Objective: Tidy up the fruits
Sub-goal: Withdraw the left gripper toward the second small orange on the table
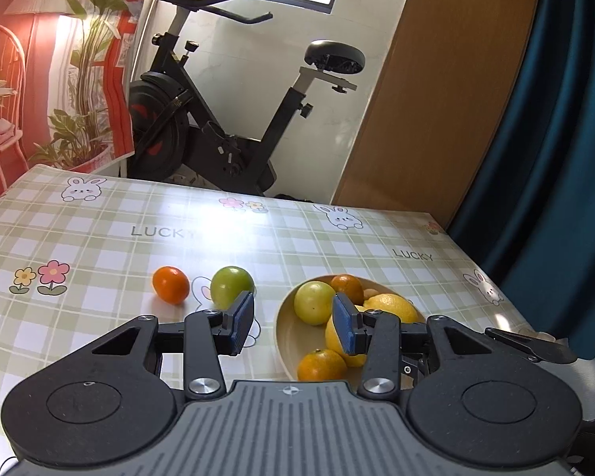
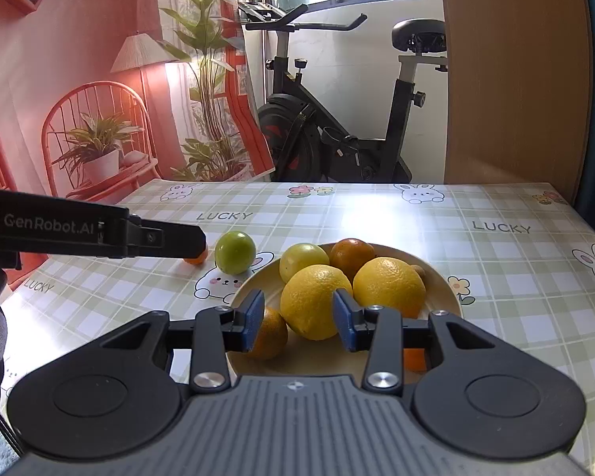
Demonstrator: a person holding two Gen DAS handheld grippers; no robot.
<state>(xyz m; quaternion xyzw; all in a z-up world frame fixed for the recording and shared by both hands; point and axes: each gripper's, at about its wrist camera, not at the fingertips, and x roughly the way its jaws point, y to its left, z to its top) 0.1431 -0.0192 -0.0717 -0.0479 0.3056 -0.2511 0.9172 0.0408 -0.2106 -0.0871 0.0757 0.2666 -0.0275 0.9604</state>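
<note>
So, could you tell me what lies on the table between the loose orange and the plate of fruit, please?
A loose green fruit sits on the tablecloth between the orange and the plate, apart from both; the left wrist view shows it best.

I count 2 lemons, both in the bowl [image 2: 448,289]: one in front [image 2: 313,301], one to its right [image 2: 388,285]. Green fruit, 2: one in the bowl [image 2: 301,260], one loose on the surface [image 2: 235,252]. Oranges, 4 for sure: one at the bowl's back [image 2: 351,256], one at its front left [image 2: 271,333], an orange bit at its front right, partly hidden [image 2: 414,359], and one loose on the surface [image 1: 171,284]. Also 1 small tan item at the bowl's far rim [image 2: 418,270], can't tell what. Bowls: 1. Surface [image 2: 496,261]: 1. Grippers in view: 2, left [image 1: 293,323] and right [image 2: 299,319].
</note>
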